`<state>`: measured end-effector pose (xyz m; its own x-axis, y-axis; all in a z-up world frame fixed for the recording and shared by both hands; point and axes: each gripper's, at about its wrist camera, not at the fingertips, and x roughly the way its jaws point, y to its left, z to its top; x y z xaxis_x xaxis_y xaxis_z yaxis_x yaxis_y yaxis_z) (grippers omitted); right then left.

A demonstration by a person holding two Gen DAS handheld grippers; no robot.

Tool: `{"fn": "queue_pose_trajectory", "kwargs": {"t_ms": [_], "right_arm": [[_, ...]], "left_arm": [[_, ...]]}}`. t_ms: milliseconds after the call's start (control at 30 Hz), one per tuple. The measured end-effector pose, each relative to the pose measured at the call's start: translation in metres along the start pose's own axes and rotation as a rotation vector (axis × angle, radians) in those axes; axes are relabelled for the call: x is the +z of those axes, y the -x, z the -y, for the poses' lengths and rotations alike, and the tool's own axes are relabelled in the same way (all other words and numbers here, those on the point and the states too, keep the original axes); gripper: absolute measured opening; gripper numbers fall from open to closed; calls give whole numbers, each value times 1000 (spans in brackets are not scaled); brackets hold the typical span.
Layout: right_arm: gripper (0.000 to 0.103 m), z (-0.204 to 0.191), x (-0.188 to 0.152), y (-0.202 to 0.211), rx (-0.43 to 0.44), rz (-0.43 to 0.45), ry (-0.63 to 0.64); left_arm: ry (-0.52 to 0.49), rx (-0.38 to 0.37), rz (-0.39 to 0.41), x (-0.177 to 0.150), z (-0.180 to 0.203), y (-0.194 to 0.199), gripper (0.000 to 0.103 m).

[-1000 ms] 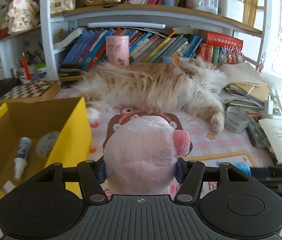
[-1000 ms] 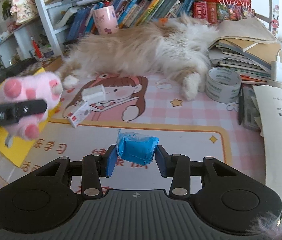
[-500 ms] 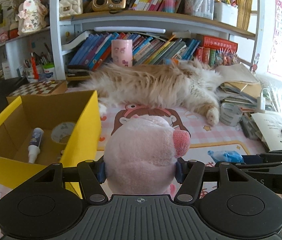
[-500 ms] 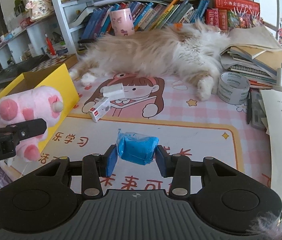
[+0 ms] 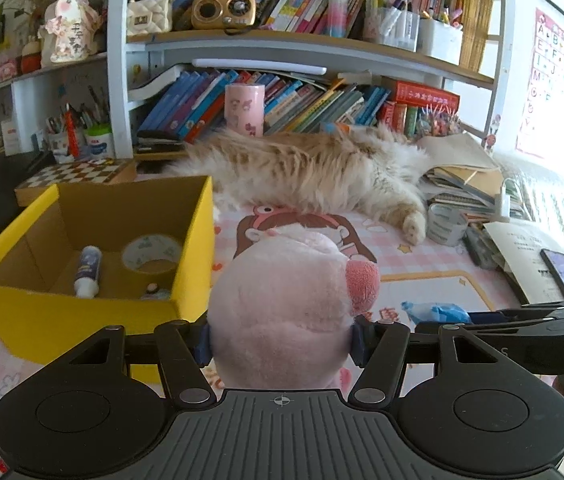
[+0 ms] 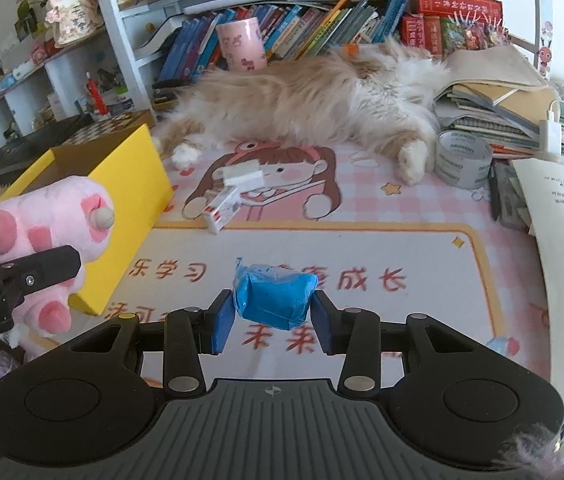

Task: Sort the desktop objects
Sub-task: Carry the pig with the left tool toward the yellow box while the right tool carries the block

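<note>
Two grippers in view, both loaded. Left gripper (image 5: 280, 338) has its fingers clamped on a round pink plush pig toy (image 5: 290, 304), squeezed at both sides and held up off the worktop, just right of the open yellow cardboard box (image 5: 82, 316). From the right wrist view the same plush (image 6: 42, 236) sits at the box's near corner, level with the box wall, not inside it.

Right gripper (image 6: 270, 316) fingers are closed on a crinkled blue plastic-wrapped packet (image 6: 274, 296), blue pads pressing both ends (packet is lifted above the pink cartoon desk mat (image 6: 422, 248)). In the left wrist view the packet (image 5: 434, 312) shows just beyond the right gripper's black arm.

Inside the box: a white squeeze bottle with dark label (image 5: 88, 266) lying flat, a roll of pale tape (image 5: 152, 254) flat beside it, and a small item near the front wall, too hidden to identify.

On the mat, well ahead of the right gripper: a small white box with red marks (image 6: 224, 210) and a white rectangular block (image 6: 244, 174) just behind it, touching or nearly so. A fluffy cream-orange cat (image 6: 310, 100) lies stretched across the back of the worktop. A grey tape roll (image 6: 464, 158) stands near its hind paw, next to a stack of books and papers (image 6: 510, 112).
</note>
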<state>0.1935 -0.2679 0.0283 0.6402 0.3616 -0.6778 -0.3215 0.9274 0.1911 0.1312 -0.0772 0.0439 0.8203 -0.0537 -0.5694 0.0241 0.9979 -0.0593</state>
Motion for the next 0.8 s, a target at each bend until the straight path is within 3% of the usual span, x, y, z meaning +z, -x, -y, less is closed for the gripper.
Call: {"fn": "queue_pose_trajectory", "kwargs": {"t_ms": [400, 800], "right_arm": [[38, -52, -21, 8, 10, -20, 16], [38, -88, -35, 29, -26, 15, -21]], "left_arm": [[-5, -20, -19, -22, -35, 30, 61], [-5, -37, -4, -42, -67, 64, 61]]}}
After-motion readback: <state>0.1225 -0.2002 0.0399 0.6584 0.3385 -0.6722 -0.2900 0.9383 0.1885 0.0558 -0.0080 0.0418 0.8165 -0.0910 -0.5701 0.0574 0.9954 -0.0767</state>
